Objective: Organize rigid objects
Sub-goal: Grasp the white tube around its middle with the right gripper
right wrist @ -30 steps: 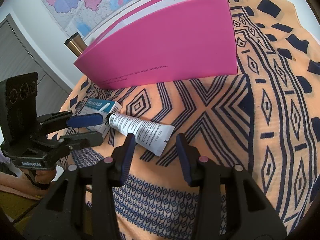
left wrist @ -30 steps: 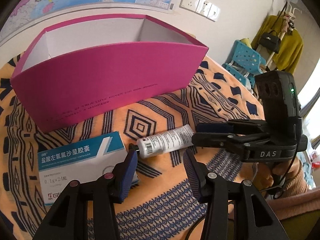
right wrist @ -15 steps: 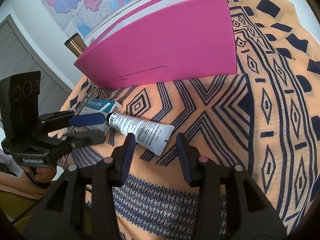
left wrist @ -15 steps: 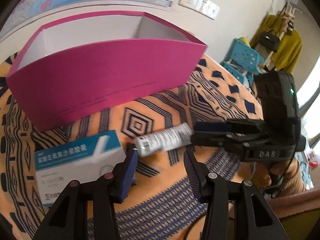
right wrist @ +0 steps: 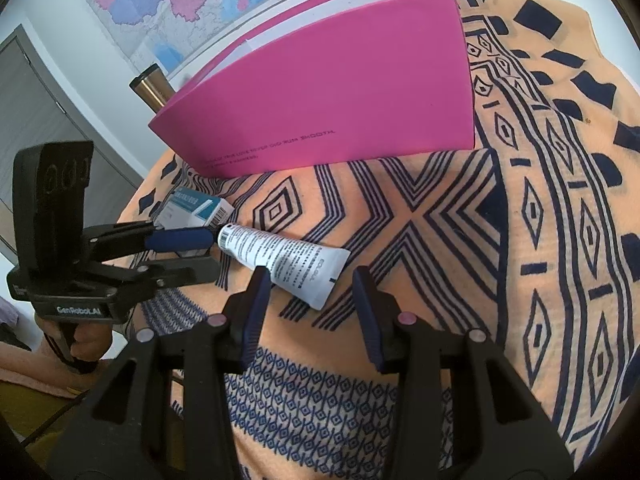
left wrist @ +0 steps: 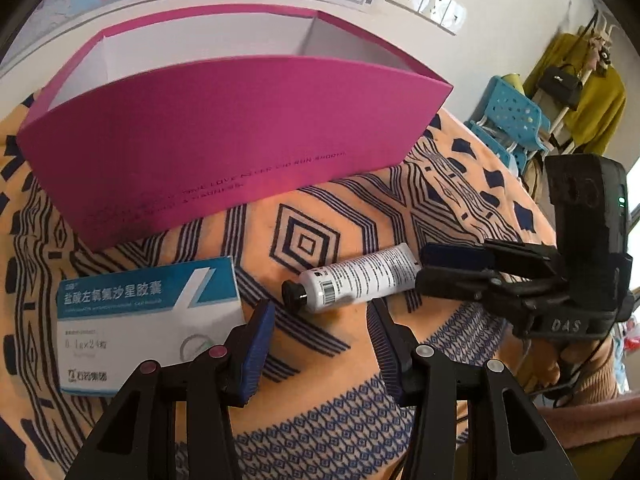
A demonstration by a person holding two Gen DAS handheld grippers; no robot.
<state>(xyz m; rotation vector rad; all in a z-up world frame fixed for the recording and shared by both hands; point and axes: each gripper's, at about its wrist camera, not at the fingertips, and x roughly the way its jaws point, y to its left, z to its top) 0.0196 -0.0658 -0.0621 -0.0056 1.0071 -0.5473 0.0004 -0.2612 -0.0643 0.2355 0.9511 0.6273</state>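
A white tube (left wrist: 360, 278) with a black cap lies on the patterned cloth, cap toward the white-and-blue medicine box (left wrist: 148, 312). Behind both stands the open pink box (left wrist: 240, 148), its white inside showing nothing. My left gripper (left wrist: 320, 312) is open, its tips just short of the tube's cap and beside the medicine box. My right gripper (right wrist: 311, 280) is open too, and the tube's (right wrist: 286, 258) flat crimped end lies between its tips without being pressed. In the right wrist view the left gripper (right wrist: 214, 254) sits at the cap end, in front of the medicine box (right wrist: 196, 210).
An orange cloth (right wrist: 540, 240) with dark blue patterns covers the round table. A brass-coloured cylinder (right wrist: 154, 90) stands behind the pink box (right wrist: 340, 92). A map and wall sockets (left wrist: 426, 0) are on the wall. Blue stools (left wrist: 508, 120) and a coat rack stand to the right.
The left wrist view has shifted slightly, so the pink box fills more of it. The tube and both boxes lie where they were. The right gripper has not moved.
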